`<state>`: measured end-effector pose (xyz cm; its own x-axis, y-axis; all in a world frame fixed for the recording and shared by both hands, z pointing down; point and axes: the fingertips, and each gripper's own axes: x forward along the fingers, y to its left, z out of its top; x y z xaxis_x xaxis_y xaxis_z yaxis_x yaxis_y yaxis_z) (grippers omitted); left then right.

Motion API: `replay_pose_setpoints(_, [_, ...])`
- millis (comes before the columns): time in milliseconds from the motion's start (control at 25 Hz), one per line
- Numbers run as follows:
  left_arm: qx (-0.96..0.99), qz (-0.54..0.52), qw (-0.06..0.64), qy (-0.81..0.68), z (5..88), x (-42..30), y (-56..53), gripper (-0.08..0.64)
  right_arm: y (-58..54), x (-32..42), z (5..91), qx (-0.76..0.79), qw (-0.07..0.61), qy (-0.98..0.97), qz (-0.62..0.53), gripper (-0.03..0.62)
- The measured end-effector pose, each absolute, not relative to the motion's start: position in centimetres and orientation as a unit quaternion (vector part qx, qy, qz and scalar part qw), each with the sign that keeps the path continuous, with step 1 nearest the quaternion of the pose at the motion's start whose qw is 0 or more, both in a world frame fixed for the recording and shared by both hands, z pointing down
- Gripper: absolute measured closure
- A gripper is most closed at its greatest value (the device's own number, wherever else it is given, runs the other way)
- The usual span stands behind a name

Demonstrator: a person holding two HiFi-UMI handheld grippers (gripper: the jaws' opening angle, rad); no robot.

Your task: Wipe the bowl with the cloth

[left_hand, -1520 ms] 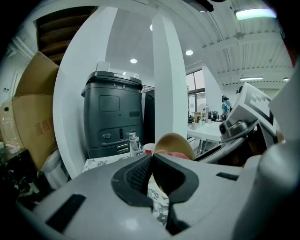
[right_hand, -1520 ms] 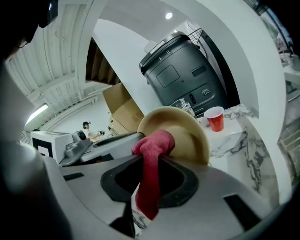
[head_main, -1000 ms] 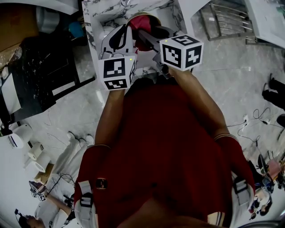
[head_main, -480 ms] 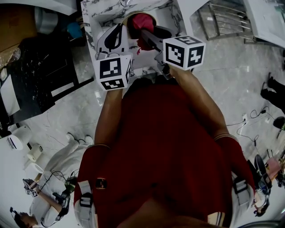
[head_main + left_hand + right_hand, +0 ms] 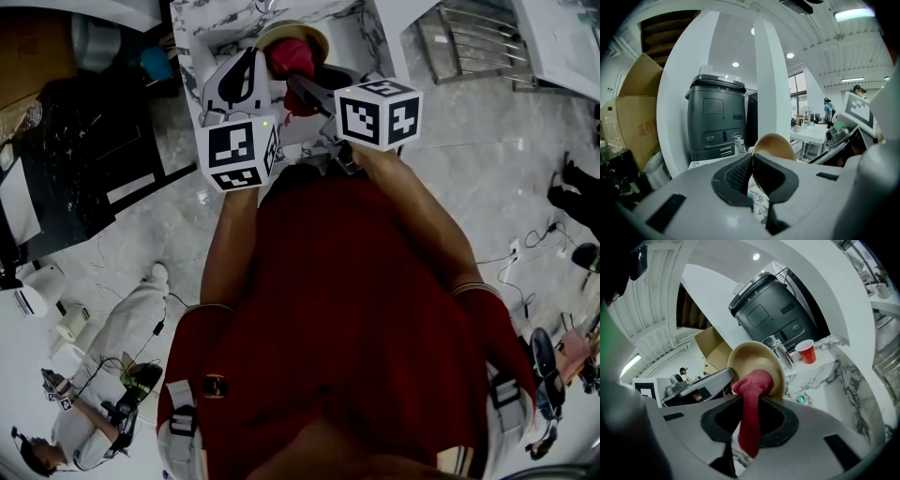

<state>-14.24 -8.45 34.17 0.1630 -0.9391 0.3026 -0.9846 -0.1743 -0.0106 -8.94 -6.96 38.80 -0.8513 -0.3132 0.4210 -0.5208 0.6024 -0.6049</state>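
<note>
Right gripper (image 5: 751,398): jaws clamped on a red cloth (image 5: 752,380), whose bunched front end presses against the inner face of the tan bowl (image 5: 754,352), while its tail hangs below the jaws. Left gripper (image 5: 753,158): jaws pressed nearly together, pinching the bowl's rim and holding it tipped on edge over the marble counter (image 5: 843,366), hollow toward the cloth. Beyond, on the counter, a red cup (image 5: 806,351) stands upright before a dark grey machine (image 5: 773,315).
</note>
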Motion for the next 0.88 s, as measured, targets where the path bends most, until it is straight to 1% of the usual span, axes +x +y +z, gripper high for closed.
replay_pose_setpoints(280, [0.761,0.125,0.091,-0.63,34.2,-13.6,-8.2,0.543,-6.6,-9.9,38.8,0.221,0.137,-0.886,0.383,0.512])
replay_pose_setpoints(880, [0.765,0.132,0.092,-0.623,34.8,-13.2,-8.1,0.543,-8.8,-9.3,37.4,0.248,0.099,-0.888,0.375,0.512])
